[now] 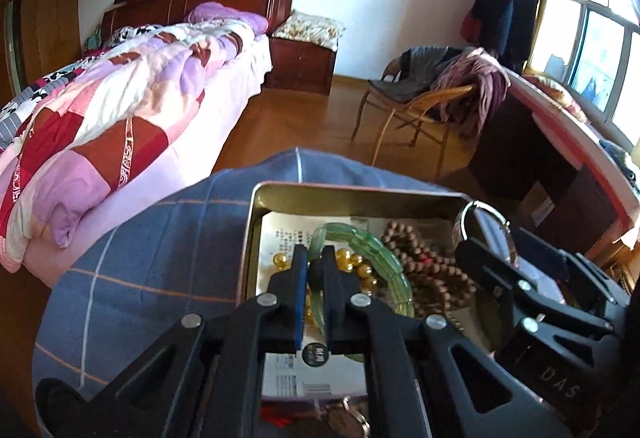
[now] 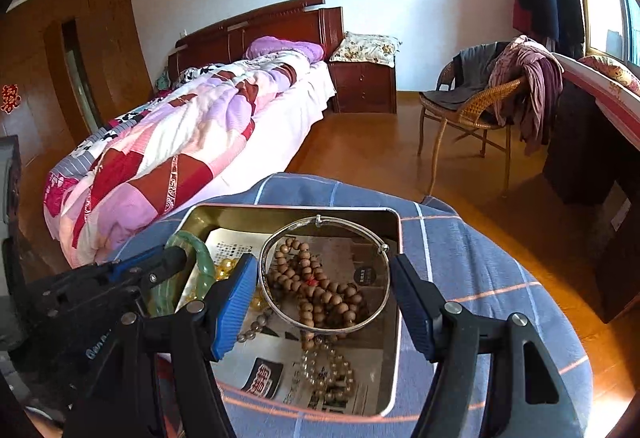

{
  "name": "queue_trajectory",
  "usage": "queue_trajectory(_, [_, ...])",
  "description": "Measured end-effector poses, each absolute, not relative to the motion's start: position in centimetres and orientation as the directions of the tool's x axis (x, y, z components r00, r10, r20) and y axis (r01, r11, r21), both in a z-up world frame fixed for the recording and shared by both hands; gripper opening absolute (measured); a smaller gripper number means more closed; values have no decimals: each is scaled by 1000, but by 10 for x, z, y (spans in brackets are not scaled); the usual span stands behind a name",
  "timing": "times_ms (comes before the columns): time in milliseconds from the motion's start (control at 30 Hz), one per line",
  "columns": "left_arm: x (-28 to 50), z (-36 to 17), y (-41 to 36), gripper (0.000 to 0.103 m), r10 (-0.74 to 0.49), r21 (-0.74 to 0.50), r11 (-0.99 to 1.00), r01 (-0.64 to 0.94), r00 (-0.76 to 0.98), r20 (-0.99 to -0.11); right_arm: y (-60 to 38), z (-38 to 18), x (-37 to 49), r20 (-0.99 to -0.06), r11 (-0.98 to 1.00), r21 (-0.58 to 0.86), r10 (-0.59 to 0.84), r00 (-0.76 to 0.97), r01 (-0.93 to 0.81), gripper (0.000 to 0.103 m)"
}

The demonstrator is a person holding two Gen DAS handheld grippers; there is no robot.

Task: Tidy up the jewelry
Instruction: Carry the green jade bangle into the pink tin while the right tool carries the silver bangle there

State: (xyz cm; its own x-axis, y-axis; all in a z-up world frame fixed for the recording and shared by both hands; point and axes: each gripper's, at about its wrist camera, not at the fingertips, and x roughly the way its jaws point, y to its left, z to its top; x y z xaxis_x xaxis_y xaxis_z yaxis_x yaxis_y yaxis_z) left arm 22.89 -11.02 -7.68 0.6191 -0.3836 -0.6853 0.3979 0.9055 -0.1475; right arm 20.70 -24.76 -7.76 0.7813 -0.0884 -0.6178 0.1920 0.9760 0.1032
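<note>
A gold metal tin (image 1: 260, 222) (image 2: 394, 318) stands on a blue checked cloth. In it lie brown wooden beads (image 1: 424, 262) (image 2: 320, 286), yellow beads (image 1: 352, 264) and clear beads (image 2: 328, 370). My left gripper (image 1: 314, 258) is shut on a green jade bangle (image 1: 376, 250) (image 2: 200, 254) over the tin. My right gripper (image 2: 324, 278) holds a silver bangle (image 2: 280, 302) (image 1: 480, 210) between its wide-spread fingers, above the brown beads.
The cloth covers a round table (image 2: 500, 278). A bed with a patchwork quilt (image 2: 180, 142) is at the left. A wicker chair with clothes (image 2: 480, 102) and a desk (image 2: 592, 142) stand at the right, on a wooden floor.
</note>
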Motion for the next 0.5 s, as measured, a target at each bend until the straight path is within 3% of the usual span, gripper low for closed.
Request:
queue_trajectory(267, [235, -89, -122, 8, -339, -109, 916, 386, 600, -725, -246, -96, 215, -632, 977, 141, -35, 774, 160, 69])
queue_trajectory(400, [237, -90, -125, 15, -319, -89, 919, 384, 591, -741, -254, -94, 212, -638, 965, 218, 29, 769, 144, 69])
queue_trajectory(467, [236, -87, -125, 41, -310, -84, 922, 379, 588, -747, -254, -89, 207, -627, 966, 214, 20, 779, 147, 69])
queue_trajectory(500, [234, -84, -124, 64, -301, -79, 926, 370, 594, -746, -255, -86, 203, -620, 965, 216, 16, 784, 151, 69])
